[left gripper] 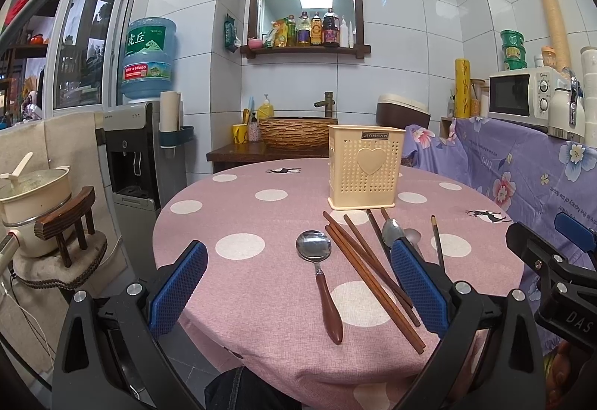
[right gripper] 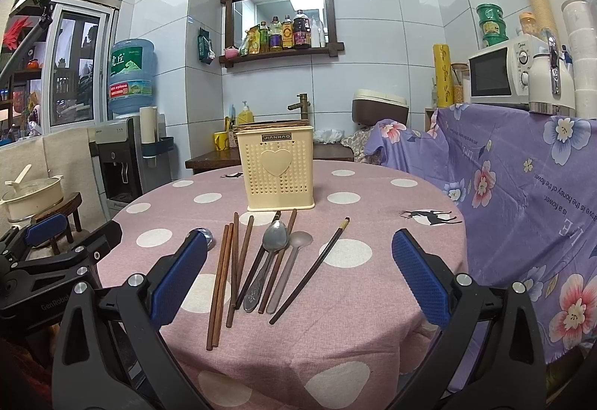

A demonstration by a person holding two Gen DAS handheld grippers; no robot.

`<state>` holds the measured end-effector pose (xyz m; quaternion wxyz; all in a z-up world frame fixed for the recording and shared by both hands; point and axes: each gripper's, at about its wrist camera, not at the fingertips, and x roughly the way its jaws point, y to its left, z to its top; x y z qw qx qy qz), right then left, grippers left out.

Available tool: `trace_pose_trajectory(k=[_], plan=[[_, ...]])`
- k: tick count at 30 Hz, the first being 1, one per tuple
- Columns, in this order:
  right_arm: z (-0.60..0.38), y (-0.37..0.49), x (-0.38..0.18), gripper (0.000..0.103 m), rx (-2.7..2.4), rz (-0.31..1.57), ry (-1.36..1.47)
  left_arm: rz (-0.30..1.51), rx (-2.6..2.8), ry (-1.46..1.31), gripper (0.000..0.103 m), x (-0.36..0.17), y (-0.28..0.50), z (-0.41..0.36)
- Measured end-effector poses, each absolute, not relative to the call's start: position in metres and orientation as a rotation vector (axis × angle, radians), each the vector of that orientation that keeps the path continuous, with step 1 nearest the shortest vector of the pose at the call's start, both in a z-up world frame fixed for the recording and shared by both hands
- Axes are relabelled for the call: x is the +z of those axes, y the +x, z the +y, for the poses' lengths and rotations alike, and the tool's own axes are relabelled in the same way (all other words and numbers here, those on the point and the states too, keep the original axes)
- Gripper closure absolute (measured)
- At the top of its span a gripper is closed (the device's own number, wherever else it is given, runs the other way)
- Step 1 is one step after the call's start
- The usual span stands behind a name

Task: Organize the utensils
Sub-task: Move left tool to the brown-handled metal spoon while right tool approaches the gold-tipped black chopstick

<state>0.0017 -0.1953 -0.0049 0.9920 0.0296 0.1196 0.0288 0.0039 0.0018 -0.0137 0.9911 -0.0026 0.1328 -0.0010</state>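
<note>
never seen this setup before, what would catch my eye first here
The cream perforated utensil holder with a heart on its front stands upright mid-table on the pink polka-dot tablecloth. In front of it lies a loose spread of wooden chopsticks and spoons, including a brown-handled spoon off to the left. Both grippers, left gripper and right gripper, hover with jaws open.

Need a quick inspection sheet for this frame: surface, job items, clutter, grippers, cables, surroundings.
Surface: round table under a pink polka-dot cloth.
Job's things: cream utensil holder upright at the far side; wood-handled spoon, brown chopsticks, metal spoon, translucent spoon and dark chopstick lie loose in front of it.
Clutter: nothing seen on the table.
Grippers: left gripper and right gripper, jaws open, holding nothing, above the near edge.
Cables: thin wires hang beside the pot stand.
Surroundings: water dispenser, basin with faucet, microwave, floral-covered counter.
</note>
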Motion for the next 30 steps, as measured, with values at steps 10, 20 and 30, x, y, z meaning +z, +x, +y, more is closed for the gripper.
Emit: trace_pose_trajectory(k=[10, 20, 30], plan=[[-0.196, 0.019, -0.012, 0.005, 0.037, 0.306, 0.045, 0.359, -0.025, 0.004, 0.006, -0.024, 0.018, -0.001], [-0.206, 0.074, -0.014, 0.005, 0.005, 0.417, -0.030, 0.589, -0.030, 0.038, 0.023, -0.025, 0.082, 0.010], [-0.218, 0.156, -0.024, 0.018, -0.020, 0.651, 0.038, 0.702, -0.017, 0.105, 0.025, -0.022, 0.130, 0.004]])
